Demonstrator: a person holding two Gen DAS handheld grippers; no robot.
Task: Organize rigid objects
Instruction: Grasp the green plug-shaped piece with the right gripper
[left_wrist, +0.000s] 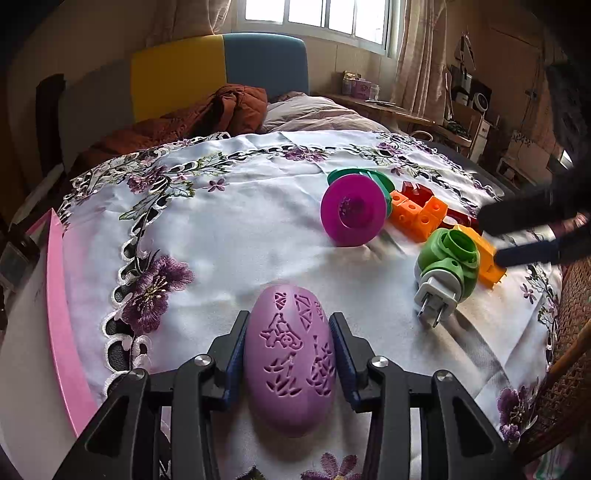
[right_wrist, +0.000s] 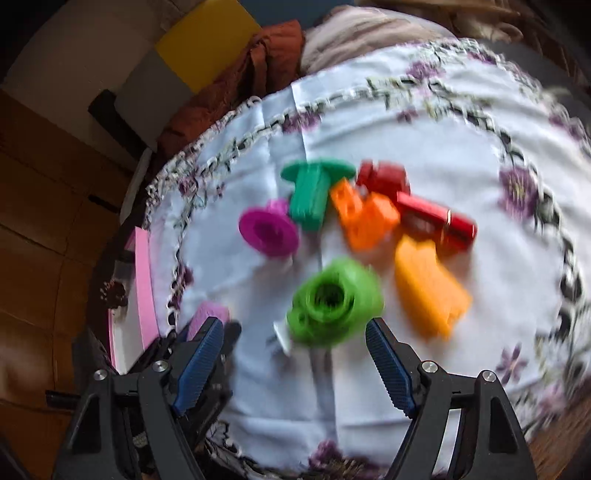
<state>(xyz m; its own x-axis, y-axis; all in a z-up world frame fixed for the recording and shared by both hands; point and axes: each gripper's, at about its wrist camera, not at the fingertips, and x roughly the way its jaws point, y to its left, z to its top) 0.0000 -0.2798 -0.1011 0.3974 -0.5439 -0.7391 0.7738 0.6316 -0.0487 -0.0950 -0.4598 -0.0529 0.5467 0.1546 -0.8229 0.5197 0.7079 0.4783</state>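
Embroidered tablecloth (left_wrist: 229, 221) held scattered plastic toys.
Left gripper (left_wrist: 290, 328) clasped a purple egg (left_wrist: 290, 360); right gripper (right_wrist: 295, 332), fingers spread, hovered before a green plug (right_wrist: 334, 301).

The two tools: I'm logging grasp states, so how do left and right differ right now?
The left tool is closed on the purple egg-shaped piece; the right tool is open and holds nothing. The left sits low at the tablecloth; the right hangs above the green plug piece. Both have blue pads.
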